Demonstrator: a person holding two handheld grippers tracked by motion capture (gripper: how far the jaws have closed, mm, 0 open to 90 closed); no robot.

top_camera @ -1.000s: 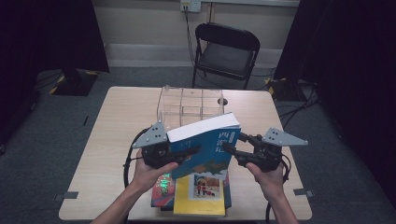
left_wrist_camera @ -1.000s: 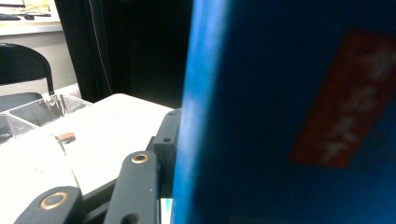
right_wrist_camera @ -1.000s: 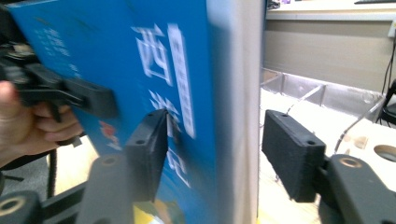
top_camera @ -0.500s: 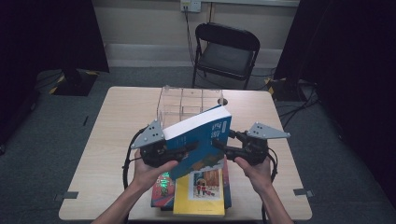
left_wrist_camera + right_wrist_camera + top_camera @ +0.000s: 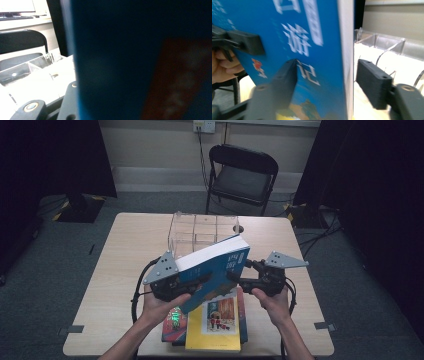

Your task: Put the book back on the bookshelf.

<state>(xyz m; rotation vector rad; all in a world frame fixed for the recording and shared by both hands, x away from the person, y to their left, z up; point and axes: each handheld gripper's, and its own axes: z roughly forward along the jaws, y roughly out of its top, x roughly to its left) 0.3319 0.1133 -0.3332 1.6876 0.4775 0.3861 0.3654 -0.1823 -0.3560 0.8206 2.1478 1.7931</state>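
High view: since a second ago the blue book (image 5: 214, 270) has tipped steeper and moved toward the clear acrylic organizer (image 5: 202, 231); I judge it is headed for a slot. My left gripper (image 5: 192, 285) is clamped on its lower cover; my right gripper (image 5: 235, 276) straddles its right edge. Count: one book held, at least two stacked on the table (image 5: 115, 270); one organizer, one chair (image 5: 240, 175). Left gripper view: blue cover close up. Right gripper view: my jaws have just been opening, the book's edge between them, the far pad off the pages.
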